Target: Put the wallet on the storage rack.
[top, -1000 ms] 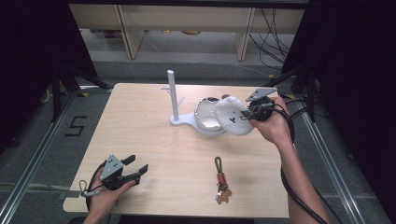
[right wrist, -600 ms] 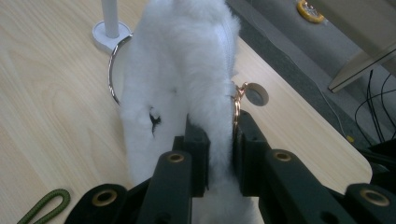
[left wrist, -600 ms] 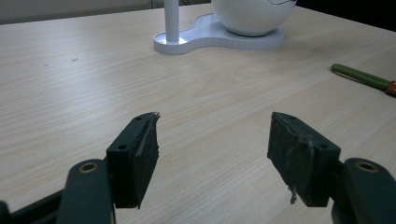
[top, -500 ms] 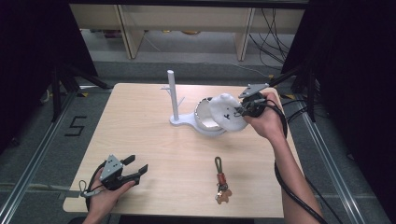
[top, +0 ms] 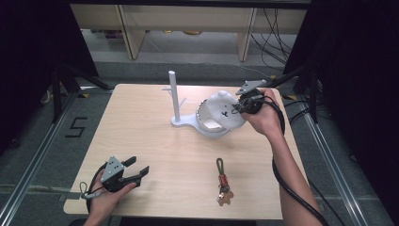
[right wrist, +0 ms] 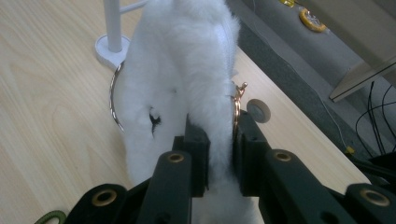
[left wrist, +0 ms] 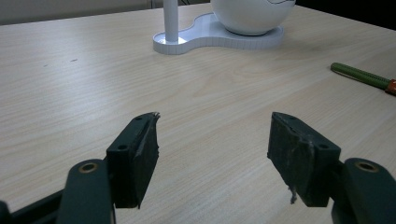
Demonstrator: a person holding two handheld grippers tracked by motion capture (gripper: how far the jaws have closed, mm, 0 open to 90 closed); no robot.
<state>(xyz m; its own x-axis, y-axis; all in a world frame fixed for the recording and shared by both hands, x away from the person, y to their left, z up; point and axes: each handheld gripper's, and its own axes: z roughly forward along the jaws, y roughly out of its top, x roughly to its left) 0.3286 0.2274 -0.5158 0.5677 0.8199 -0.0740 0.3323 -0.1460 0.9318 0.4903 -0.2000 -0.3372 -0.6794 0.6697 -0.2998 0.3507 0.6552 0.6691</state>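
Right gripper view, jaws pinching white plush (right wrist: 187, 84)

White plush toy (top: 222, 110): we note a soft, fluffy, rounded body with small dark face marks and a gold metal clasp and ring on it. We find it lifted over the round end of the white stand (top: 188, 123) at the far right of the table, pinched at a fold of its fur between the closed jaws of the right tool (top: 237, 107).
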